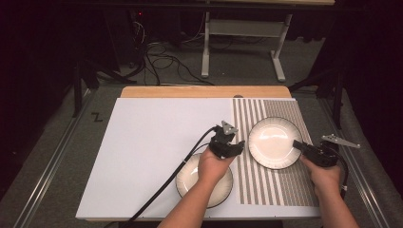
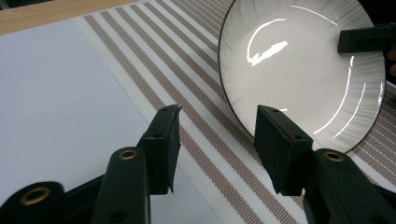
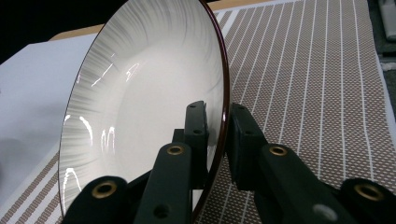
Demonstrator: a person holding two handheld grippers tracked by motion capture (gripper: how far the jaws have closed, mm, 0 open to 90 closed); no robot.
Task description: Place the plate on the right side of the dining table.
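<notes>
A white ribbed plate with a dark rim [image 1: 274,142] [image 2: 299,70] [image 3: 149,84] is over the striped mat [image 1: 280,190]. My right gripper [image 1: 300,145] [image 3: 217,109] is shut on its right rim, one jaw above the rim and one below; whether the plate rests on the mat or is lifted I cannot tell. My left gripper [image 1: 235,138] [image 2: 217,112] is open with nothing between its jaws, and sits just left of that plate over the mat's left edge. A second, similar plate [image 1: 190,178] lies on the white board near the front, partly hidden under the left hand.
The white board [image 1: 157,142] covers the left part of the wooden table [image 1: 204,91]. The left gripper's cable [image 1: 161,190] trails across the board to the front edge. Beyond the table are a stand's legs and floor cables.
</notes>
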